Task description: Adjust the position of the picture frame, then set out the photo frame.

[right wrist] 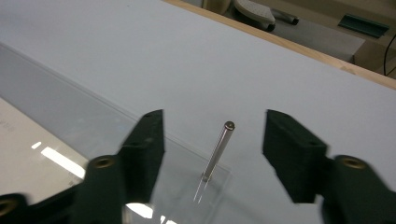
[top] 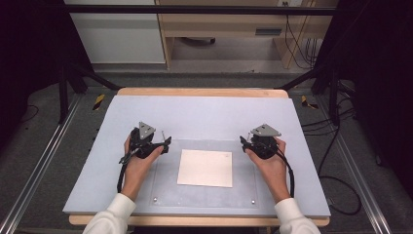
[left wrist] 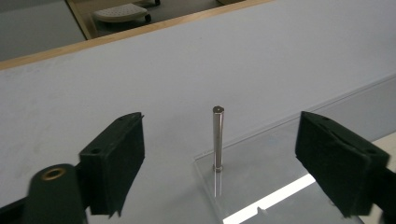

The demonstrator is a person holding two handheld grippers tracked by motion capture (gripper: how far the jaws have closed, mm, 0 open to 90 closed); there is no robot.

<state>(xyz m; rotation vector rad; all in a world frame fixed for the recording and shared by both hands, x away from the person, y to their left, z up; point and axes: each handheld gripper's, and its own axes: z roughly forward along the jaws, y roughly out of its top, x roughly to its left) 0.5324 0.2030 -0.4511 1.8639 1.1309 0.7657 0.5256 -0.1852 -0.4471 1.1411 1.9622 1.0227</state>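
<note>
A: Two hand-held grippers sit at the far corners of a clear acrylic plate (top: 204,197) on a pale grey table mat (top: 204,112). The left gripper (left wrist: 219,158) has its jaws spread wide, with a thin upright metal pin (left wrist: 218,137) standing between them, touching neither pad.

B: And the right gripper (right wrist: 212,156)?

A: Likewise parted, about halfway, with a second upright pin (right wrist: 217,151) in the gap, slightly nearer the left-hand pad and clear of both. Neither gripper has hold of anything.

B: Why line up on the pins?

A: Each pin rises from a corner of the plate, so they look like the natural handles; straddling one puts the pads either side of it, ready to close. That is my reading, not something shown.

B: What lies on the plate?

A: A cream sheet of paper (top: 205,168), flat at the middle, between the two grippers and well short of either one's fingertips.
</note>
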